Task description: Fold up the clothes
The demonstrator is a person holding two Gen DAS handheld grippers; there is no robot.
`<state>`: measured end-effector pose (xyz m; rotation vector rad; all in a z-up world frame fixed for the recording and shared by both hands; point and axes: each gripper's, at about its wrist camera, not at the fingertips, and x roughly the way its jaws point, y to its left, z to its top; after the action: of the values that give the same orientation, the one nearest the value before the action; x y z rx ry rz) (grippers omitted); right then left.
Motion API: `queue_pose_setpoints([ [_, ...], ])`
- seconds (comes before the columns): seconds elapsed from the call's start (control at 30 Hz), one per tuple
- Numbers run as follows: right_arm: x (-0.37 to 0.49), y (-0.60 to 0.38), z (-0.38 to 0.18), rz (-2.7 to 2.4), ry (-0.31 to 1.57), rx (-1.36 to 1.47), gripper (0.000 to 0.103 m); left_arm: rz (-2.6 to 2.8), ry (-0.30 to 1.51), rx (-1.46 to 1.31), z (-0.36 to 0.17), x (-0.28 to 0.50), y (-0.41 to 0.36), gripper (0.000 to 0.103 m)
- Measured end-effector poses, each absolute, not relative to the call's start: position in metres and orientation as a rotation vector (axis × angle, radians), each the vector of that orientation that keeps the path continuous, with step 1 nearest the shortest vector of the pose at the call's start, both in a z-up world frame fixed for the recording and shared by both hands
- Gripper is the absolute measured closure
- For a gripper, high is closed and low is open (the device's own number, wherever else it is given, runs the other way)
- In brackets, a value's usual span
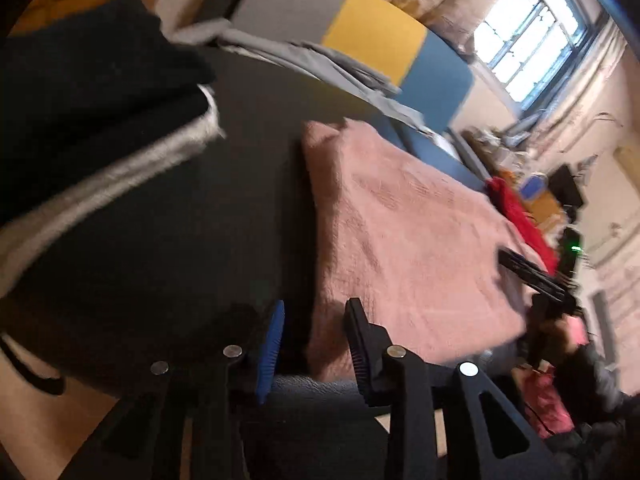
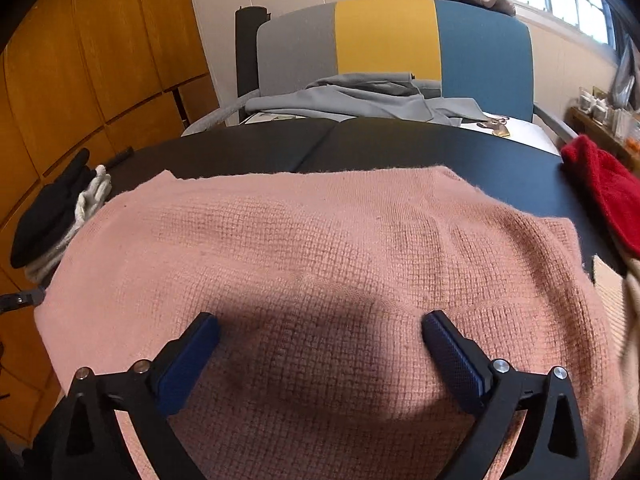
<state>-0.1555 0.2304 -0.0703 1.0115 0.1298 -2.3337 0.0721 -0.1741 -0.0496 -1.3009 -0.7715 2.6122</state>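
Pink sweater (image 2: 320, 264) flat on table, right tongs (image 2: 320, 344) wide above it, left tongs (image 1: 314, 344) narrow, empty

Two fisheye views look forward and down along their own fingers. The right sits close above the pink sweater (image 2: 320, 264) on the bench (image 2: 500, 152); the left, tilted, watches its edge. Both share the striped chair back (image 1: 372, 36).

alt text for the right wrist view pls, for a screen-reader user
The right gripper, jaws wide open and empty, hovers over a pink knit garment spread flat on a black table. Black and red clothes lie at the table's left and right edges; behind it, grey fabric sits by a grey, yellow and blue headboard.
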Motion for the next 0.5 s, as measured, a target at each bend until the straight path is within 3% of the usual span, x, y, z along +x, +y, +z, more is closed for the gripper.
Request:
queue_pose_setpoints([
  [0.2,-0.154,0.226,-0.070,-2.348,0.150,1.004,0.000,2.420,-0.833,-1.267,-0.062,0.068,-0.175,0.074],
  [0.23,-0.154,0.226,-0.071,-2.349,0.154,1.003,0.000,2.416,-0.846,-1.279,-0.064,0.069,-0.176,0.088],
  [0.27,-0.154,0.226,-0.071,-2.351,0.158,1.003,0.000,2.415,-0.850,-1.248,-0.060,0.072,-0.175,0.091],
  [0.4,-0.153,0.224,-0.071,-2.357,0.174,1.001,0.000,2.452,-0.733,-1.168,-0.034,0.085,-0.172,0.095],
  [0.5,-0.153,0.222,-0.071,-2.361,0.195,0.999,0.000,2.438,-0.636,-1.348,-0.057,0.086,-0.168,0.095],
])
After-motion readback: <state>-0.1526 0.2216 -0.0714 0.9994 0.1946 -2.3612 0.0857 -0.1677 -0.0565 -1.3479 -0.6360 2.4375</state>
